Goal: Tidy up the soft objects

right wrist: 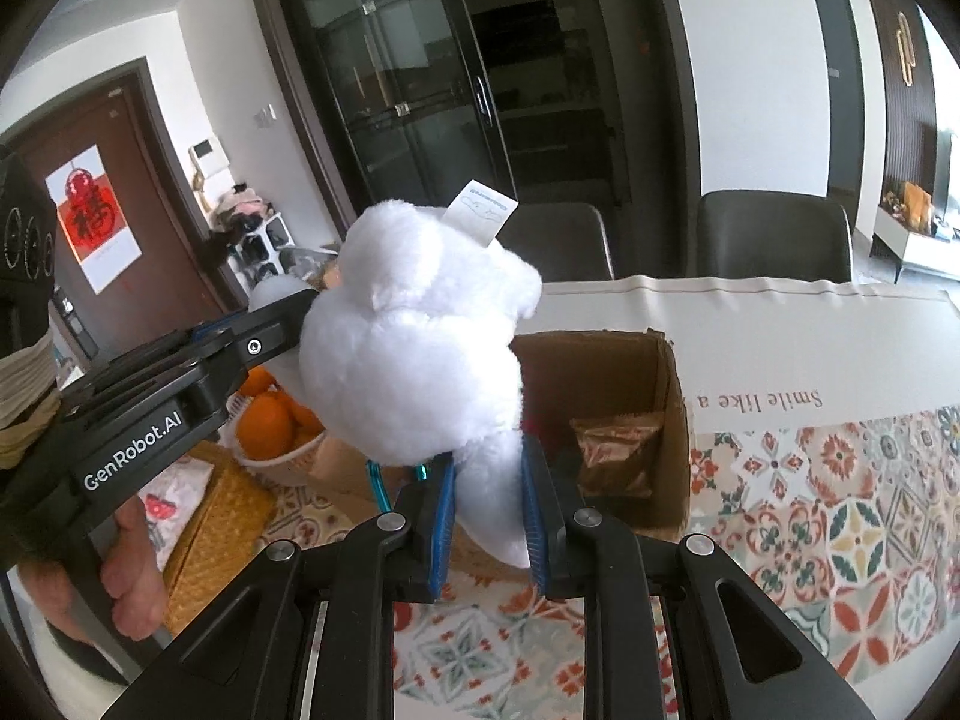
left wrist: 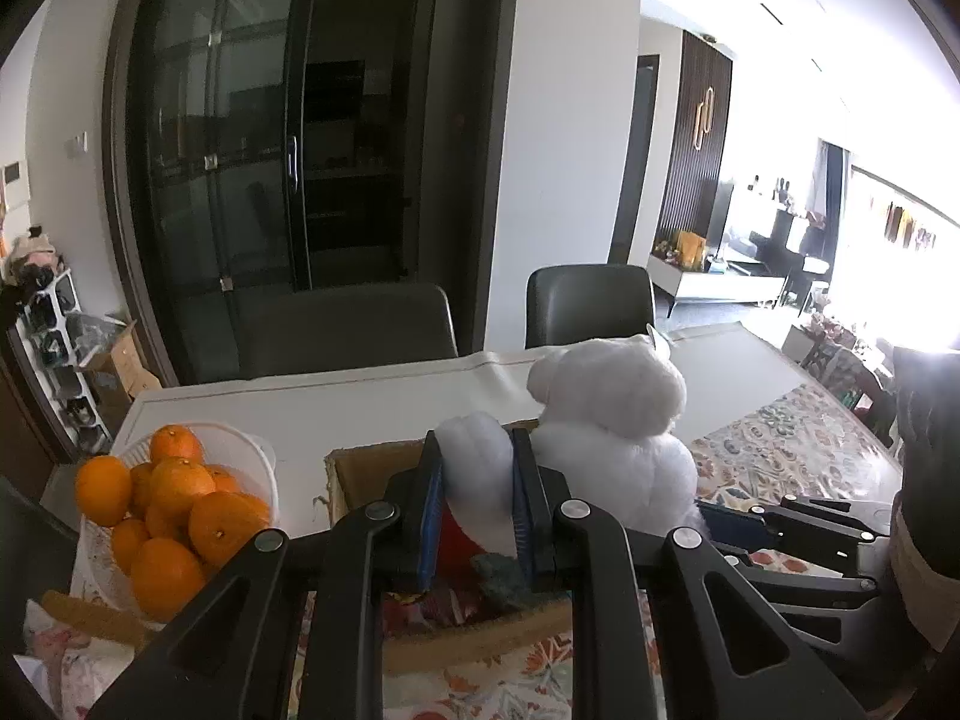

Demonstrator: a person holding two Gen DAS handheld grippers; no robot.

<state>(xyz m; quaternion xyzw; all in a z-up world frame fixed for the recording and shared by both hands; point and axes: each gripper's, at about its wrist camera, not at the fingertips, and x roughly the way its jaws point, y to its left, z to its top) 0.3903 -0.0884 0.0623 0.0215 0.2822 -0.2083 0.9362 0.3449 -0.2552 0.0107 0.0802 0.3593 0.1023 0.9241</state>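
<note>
**One plush toy held by two grippers above one cardboard box**

Count: one white plush toy (right wrist: 414, 330); one cardboard box (right wrist: 606, 414); two grippers; two dark chairs (left wrist: 591, 306) behind the table; one white basket (left wrist: 252, 450) of oranges (left wrist: 180, 480), at least nine visible, the remainder hidden beneath the pile.

Left gripper (left wrist: 477, 480): jaws narrowed onto one rounded white limb of the plush toy, blue pads pressing it from both sides; the limb bulges above the fingertips. Right gripper (right wrist: 486, 510): jaws likewise clamped on a second, tapering white limb that hangs between the blue pads. The toy is therefore suspended between both grippers, directly above the open box.

Materials and shapes: the toy is fluffy, short-pile, built of rounded lobes; a white paper tag (right wrist: 483, 210) with printing stands at its top. The box is brown corrugated board, open-topped, with a ragged edge; inside lie a crinkled brown packet (right wrist: 615, 450) and, in the left wrist view, red and dark green soft items, partly masked by the fingers. The tablecloth (right wrist: 840, 510) is patterned in tile-like motifs of orange, teal and cream; its white border carries the text "Smile like a", cut off by the box.

Obscured: the toy's face is not visible in either view; a teal clip-shaped part (right wrist: 378, 486) below the toy is not identifiable.
</note>
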